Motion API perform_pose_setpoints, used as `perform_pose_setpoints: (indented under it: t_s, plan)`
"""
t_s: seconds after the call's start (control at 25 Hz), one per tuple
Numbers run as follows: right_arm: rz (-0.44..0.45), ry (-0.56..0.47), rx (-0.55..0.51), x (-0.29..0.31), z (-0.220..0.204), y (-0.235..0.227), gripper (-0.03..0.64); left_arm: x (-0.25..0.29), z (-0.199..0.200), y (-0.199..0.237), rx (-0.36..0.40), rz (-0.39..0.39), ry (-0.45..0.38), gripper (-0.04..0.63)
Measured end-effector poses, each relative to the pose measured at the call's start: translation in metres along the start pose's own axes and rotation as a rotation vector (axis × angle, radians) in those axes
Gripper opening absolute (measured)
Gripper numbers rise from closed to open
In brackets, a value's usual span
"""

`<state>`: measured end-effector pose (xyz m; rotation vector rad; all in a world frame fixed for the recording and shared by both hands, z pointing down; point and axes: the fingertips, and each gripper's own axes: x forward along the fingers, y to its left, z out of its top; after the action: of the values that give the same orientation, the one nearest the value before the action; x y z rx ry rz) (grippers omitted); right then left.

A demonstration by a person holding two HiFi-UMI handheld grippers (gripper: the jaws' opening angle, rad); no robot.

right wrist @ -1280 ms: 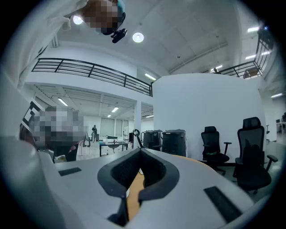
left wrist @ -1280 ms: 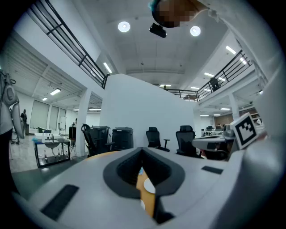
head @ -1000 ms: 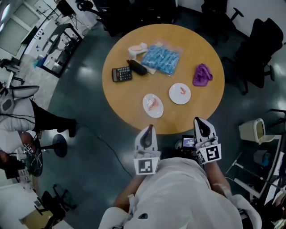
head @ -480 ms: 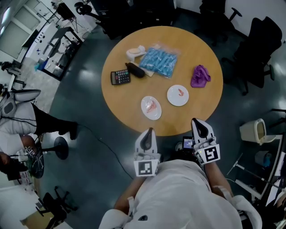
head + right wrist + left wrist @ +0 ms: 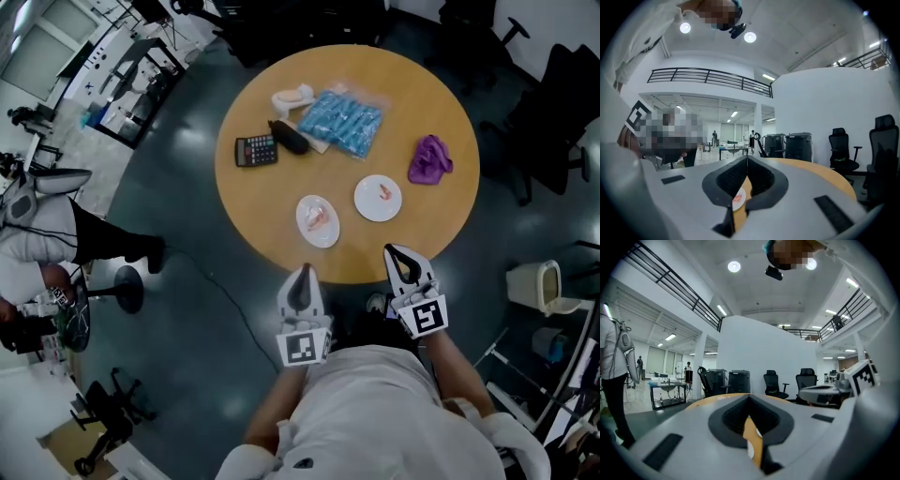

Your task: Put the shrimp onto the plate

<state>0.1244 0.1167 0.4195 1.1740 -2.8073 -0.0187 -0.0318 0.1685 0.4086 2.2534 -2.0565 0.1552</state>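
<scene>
A round wooden surface [image 5: 272, 202] carries two white plates side by side near its front edge. The left plate [image 5: 307, 230] has a pale pink shrimp [image 5: 322, 217] lying on it, and the right plate [image 5: 367, 206] has a smaller reddish shrimp [image 5: 383, 191] near its middle. Farther back lie a calculator [image 5: 255, 150], a black case [image 5: 289, 138] just beside it, a blue packet [image 5: 341, 124], a white object [image 5: 292, 97] that is too small to make out, and a crumpled purple cloth [image 5: 429, 159] off to the right. Both grippers are held at the front rim of the surface, well apart from the plates and touching nothing on it. The left gripper [image 5: 302, 271] points toward the left plate; in the left gripper view its fingers [image 5: 684, 437] are clenched together with nothing between them, and only a sliver of the wood and of a white plate shows through the narrow slot below their tips. The right gripper [image 5: 393, 250] sits just in front of the right plate; in the right gripper view its fingers [image 5: 820, 187] are likewise pressed tight on nothing, and a plate with a pink shrimp on it shows through the slot. A person in white [image 5: 28, 234] stands at the left edge of the head view, and black office chairs [image 5: 553, 103] ring the far side of the surface
</scene>
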Motion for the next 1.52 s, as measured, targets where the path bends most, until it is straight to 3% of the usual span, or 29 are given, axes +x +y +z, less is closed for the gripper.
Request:
perform_pose_setpoints:
  t_s: [0.16,0.48,0.68,0.88,1.24,1.36,1.52]
  plan:
    - [0.043,0.078,-0.018,0.041,-0.025,0.021,0.015,0.017,-0.011,0.017,-0.013,-0.012,0.022,0.008]
    - [0.038,0.289,-0.061,0.118,-0.095,0.041,0.015,0.073,-0.051,0.053,-0.114,-0.151,0.121,0.008]
    - [0.028,0.428,-0.152,0.158,-0.139,0.050,0.015,0.101,-0.059,0.063,-0.110,-0.214,0.133,0.008]
    - [0.055,0.555,-0.143,0.176,-0.183,0.059,0.017,0.114,-0.064,0.065,-0.108,-0.214,0.167,0.008]
    - [0.165,0.695,-0.171,0.201,-0.223,0.081,0.026,0.125,-0.066,0.071,-0.129,-0.174,0.177,0.008]
    - [0.191,0.757,-0.163,0.204,-0.237,0.085,0.120,0.128,-0.069,0.070,-0.129,-0.177,0.192,0.008]
    - [0.171,0.787,-0.176,0.209,-0.244,0.081,0.117,0.132,-0.070,0.075,-0.126,-0.181,0.178,0.008]
